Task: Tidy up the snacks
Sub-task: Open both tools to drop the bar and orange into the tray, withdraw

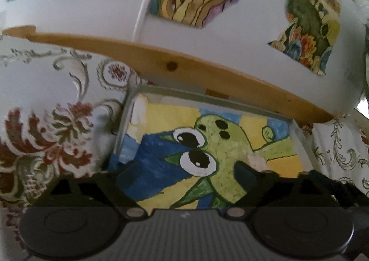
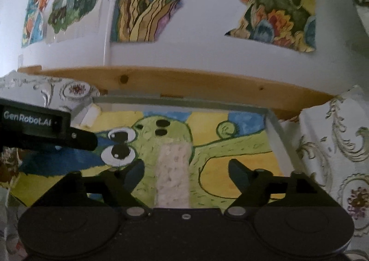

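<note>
Hidden or cut off: the near end of the snack bar (image 2: 173, 174) runs under the right gripper's body, so its full length cannot be seen; in the left wrist view only a pale blurred corner of it shows past the right-hand finger.
Hard to make out: the bar's wrapper is blurred, pale and speckled, with no print readable.
Snack bar, place: it lies flat inside the tray (image 2: 275, 130), on the painted frog picture (image 1: 221, 145) that covers the tray floor.
Snack bar, long axis: it runs straight away from the right wrist camera, far end toward the back rim of the tray and the wooden ledge (image 2: 184, 81).
Right gripper (image 2: 185, 174): fingers spread wide, one on each side of the bar, not touching it.
Left gripper (image 1: 182, 172): fingers spread apart over the frog picture, nothing between them; its black side reaches in at the left edge of the right wrist view.
Surroundings: flowered cloth (image 1: 46, 99) lies on both sides of the tray; a white wall with paintings (image 2: 143, 5) stands behind the ledge.
</note>
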